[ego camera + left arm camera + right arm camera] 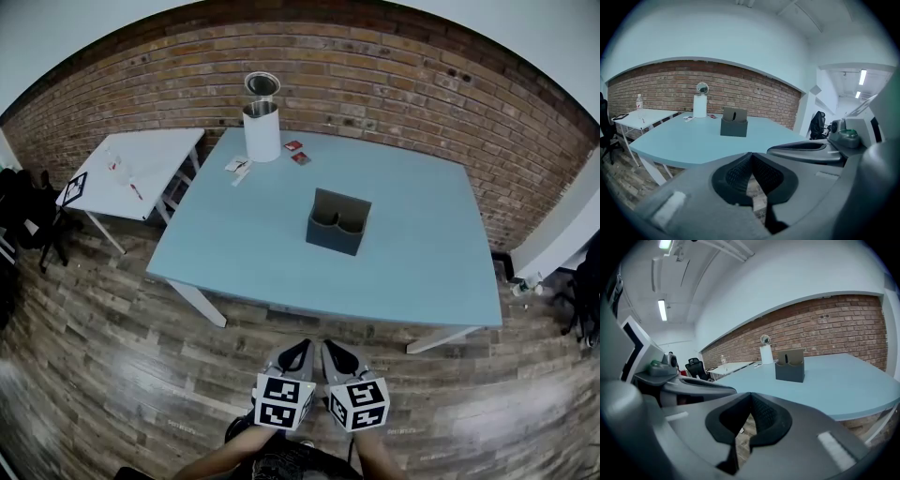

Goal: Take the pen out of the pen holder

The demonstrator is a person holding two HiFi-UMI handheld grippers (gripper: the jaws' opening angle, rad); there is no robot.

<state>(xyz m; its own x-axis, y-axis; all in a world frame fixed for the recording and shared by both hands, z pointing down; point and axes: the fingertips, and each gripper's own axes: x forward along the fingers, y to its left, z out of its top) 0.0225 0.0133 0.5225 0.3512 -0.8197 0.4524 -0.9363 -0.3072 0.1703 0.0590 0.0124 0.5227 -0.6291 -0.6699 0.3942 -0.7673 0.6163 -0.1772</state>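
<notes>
Seen from the head view, the dark grey box-shaped pen holder point(337, 222) on the light blue table point(412, 272) hides its contents. Both gripper views show a thin dark stick, probably the pen point(733, 116), upright inside. The left gripper point(300, 352) and right gripper point(331, 353) hang side by side before the table, all 4 jaws closed together on nothing.

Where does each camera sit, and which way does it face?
Head view: on the head, facing down at the table and pen holder; left gripper, right gripper, forearms show.
Left gripper view: on the left gripper, facing the pen holder past its shut jaws; right gripper beside.
Right gripper view: likewise, shut jaws; left gripper beside.
All three share the pen holder.
</notes>
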